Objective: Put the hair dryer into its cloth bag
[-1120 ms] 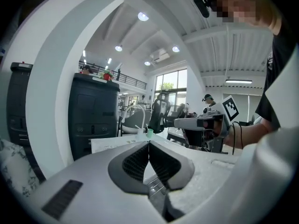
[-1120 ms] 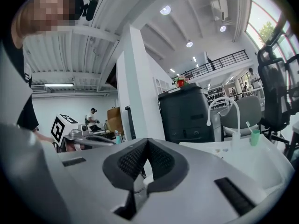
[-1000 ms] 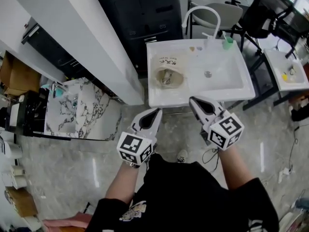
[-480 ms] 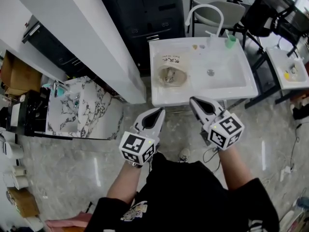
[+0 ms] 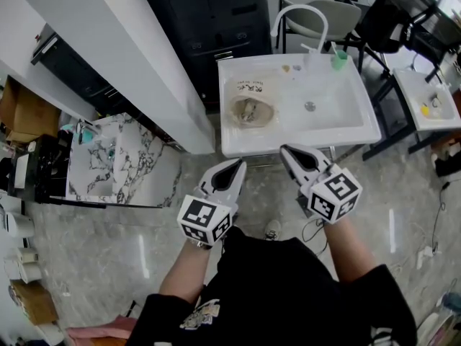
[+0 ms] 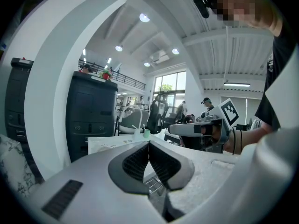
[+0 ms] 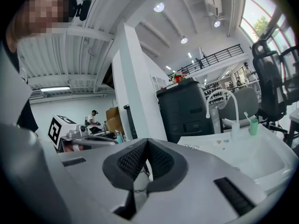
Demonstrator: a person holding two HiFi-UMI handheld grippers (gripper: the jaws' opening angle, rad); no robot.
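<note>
**A:** Is there any writing that can be read?

**B:** There is dark print on the pale upper part of the cloth bag (image 5: 251,107), but it is too small to read. The cube on each gripper has only black and white square markers.

**A:** And which container holds what?

**B:** The white basin (image 5: 338,117) holds the cloth bag in its left half. The mouth of the bag is open and something brownish shows inside. I cannot tell if that is the hair dryer. A green cup (image 5: 338,60) stands at the back rim beside the faucet (image 5: 300,13), with a white toothbrush in it.

**A:** How are the grippers?

**B:** The left gripper (image 5: 236,166) and the right gripper (image 5: 288,151) both have their jaws pressed together, with nothing between them. Both are in front of the near rim of the basin and point toward it. The bag lies beyond their tips and touches neither.
</note>
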